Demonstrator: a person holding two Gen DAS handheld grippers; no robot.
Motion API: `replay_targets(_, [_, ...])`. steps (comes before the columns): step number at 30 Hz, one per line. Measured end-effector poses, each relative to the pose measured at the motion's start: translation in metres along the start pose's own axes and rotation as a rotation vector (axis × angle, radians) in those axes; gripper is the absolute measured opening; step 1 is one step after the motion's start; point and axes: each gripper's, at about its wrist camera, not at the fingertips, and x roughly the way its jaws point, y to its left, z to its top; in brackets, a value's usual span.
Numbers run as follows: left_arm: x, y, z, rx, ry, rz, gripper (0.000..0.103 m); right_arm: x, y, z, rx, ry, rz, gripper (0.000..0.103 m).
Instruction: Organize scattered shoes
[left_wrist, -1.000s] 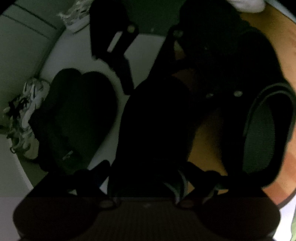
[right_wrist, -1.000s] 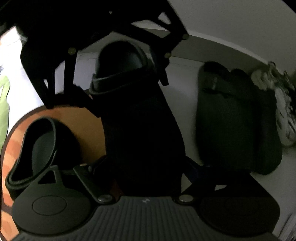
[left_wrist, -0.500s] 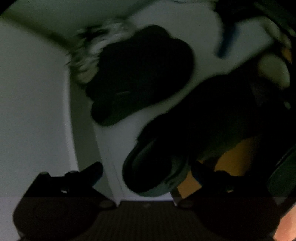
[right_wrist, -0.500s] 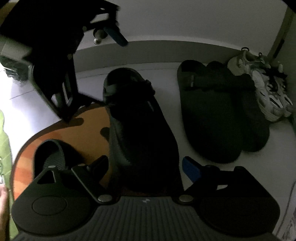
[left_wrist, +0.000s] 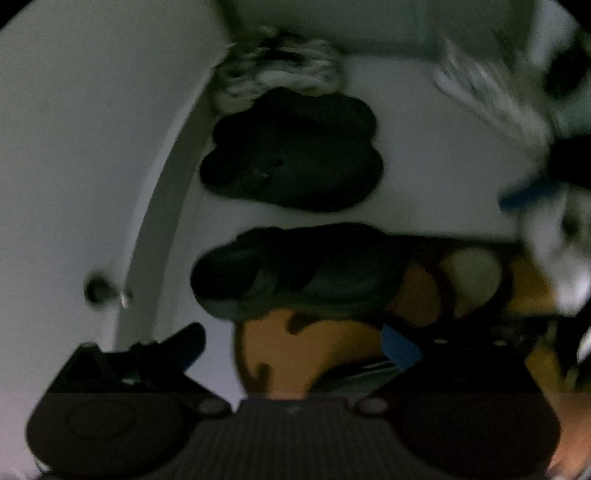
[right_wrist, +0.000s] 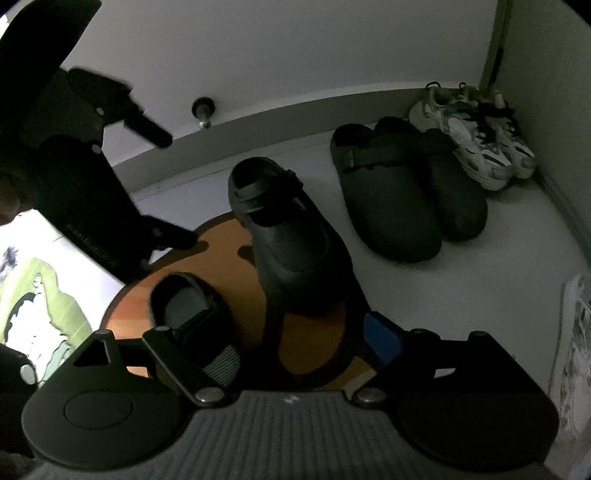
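Observation:
A black clog (right_wrist: 291, 236) lies with its heel on the round orange mat (right_wrist: 221, 251) and its toe toward the wall. My right gripper (right_wrist: 271, 338) is open just behind the heel, which sits between the spread fingers, apart from both. A black slide sandal (right_wrist: 192, 306) rests on the mat by my left finger. The left gripper (right_wrist: 177, 188) hovers open at upper left, holding nothing. In the blurred left wrist view, the left gripper (left_wrist: 291, 343) is open over the mat (left_wrist: 288, 350), with the clog (left_wrist: 295, 273) lying crosswise ahead.
A pair of black clogs (right_wrist: 399, 199) and white sneakers (right_wrist: 476, 140) stand side by side against the wall in the corner. A door stopper (right_wrist: 203, 110) sticks out of the baseboard. Another white shoe (right_wrist: 576, 350) lies at the right edge, a green patterned rug (right_wrist: 44, 314) at the left.
The right gripper has drawn back and opened wider, leaving the clog resting on the mat's edge. The left gripper has let go of it and swung away to the side.

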Motion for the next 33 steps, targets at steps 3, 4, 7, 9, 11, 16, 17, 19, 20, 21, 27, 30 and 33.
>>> replay_targets(3, [-0.018,-0.008,-0.015,-0.146,-0.021,-0.016,0.103,-0.02,0.009,-0.006,-0.004,-0.003,0.008,0.091])
replay_targets(4, [-0.024,-0.011,-0.02,-0.195,-0.027,-0.021,0.103,-0.026,0.012,-0.008,-0.005,-0.004,0.01,0.091])
replay_targets(7, [-0.033,-0.021,-0.035,-0.365,-0.046,-0.018,0.103,-0.043,0.018,-0.015,-0.015,-0.003,0.011,0.091])
replay_targets(9, [-0.031,-0.026,-0.044,-0.461,-0.018,-0.03,0.103,-0.047,0.02,-0.015,-0.019,-0.006,0.017,0.091])
replay_targets(11, [-0.029,-0.035,-0.055,-0.534,0.015,-0.046,0.103,-0.051,0.02,-0.016,-0.022,-0.014,0.024,0.091])
replay_targets(16, [-0.027,-0.048,-0.077,-0.661,0.012,-0.076,0.103,-0.052,0.016,-0.022,-0.012,-0.033,0.068,0.091])
replay_targets(17, [-0.025,-0.049,-0.083,-0.684,0.009,-0.093,0.103,-0.05,0.016,-0.024,-0.012,-0.035,0.073,0.091])
replay_targets(19, [-0.021,-0.051,-0.09,-0.702,0.005,-0.113,0.103,-0.046,0.018,-0.03,-0.025,-0.034,0.076,0.091])
replay_targets(20, [-0.019,-0.052,-0.093,-0.689,0.005,-0.109,0.103,-0.044,0.019,-0.033,-0.038,-0.032,0.075,0.091])
replay_targets(21, [-0.017,-0.053,-0.096,-0.676,0.004,-0.105,0.103,-0.038,0.021,-0.039,-0.074,-0.026,0.063,0.091])
replay_targets(27, [0.007,-0.056,-0.117,-0.745,0.04,-0.129,0.103,-0.01,0.023,-0.059,-0.076,-0.011,0.029,0.093])
replay_targets(30, [0.017,-0.058,-0.126,-0.788,0.045,-0.138,0.103,0.003,0.027,-0.072,-0.101,0.0,0.049,0.095])
replay_targets(33, [0.032,-0.063,-0.132,-0.788,0.042,-0.152,0.103,0.015,0.031,-0.085,-0.134,0.033,0.054,0.096])
